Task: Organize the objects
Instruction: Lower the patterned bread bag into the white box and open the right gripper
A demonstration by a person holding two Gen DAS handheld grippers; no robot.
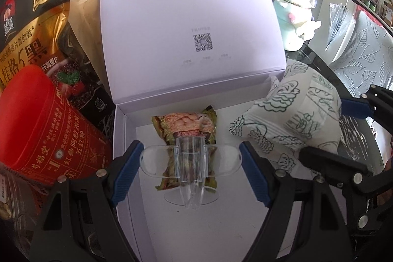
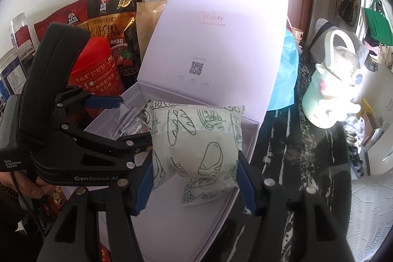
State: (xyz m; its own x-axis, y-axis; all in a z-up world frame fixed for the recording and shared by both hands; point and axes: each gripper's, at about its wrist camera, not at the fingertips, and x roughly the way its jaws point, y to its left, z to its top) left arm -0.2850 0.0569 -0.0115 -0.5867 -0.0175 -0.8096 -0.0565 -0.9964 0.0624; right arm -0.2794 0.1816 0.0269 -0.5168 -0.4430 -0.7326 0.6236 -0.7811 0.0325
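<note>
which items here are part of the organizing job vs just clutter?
In play: white box, snack packet inside it, clear plastic holder between the left gripper fingers, white-green pouch held by the right gripper.

Clutter: red canister, oat bag, cartoon bottle, blue bag.

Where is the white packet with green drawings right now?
The white packet is pinched in the right gripper, held over the open white box's right edge, beside the left gripper.
</note>
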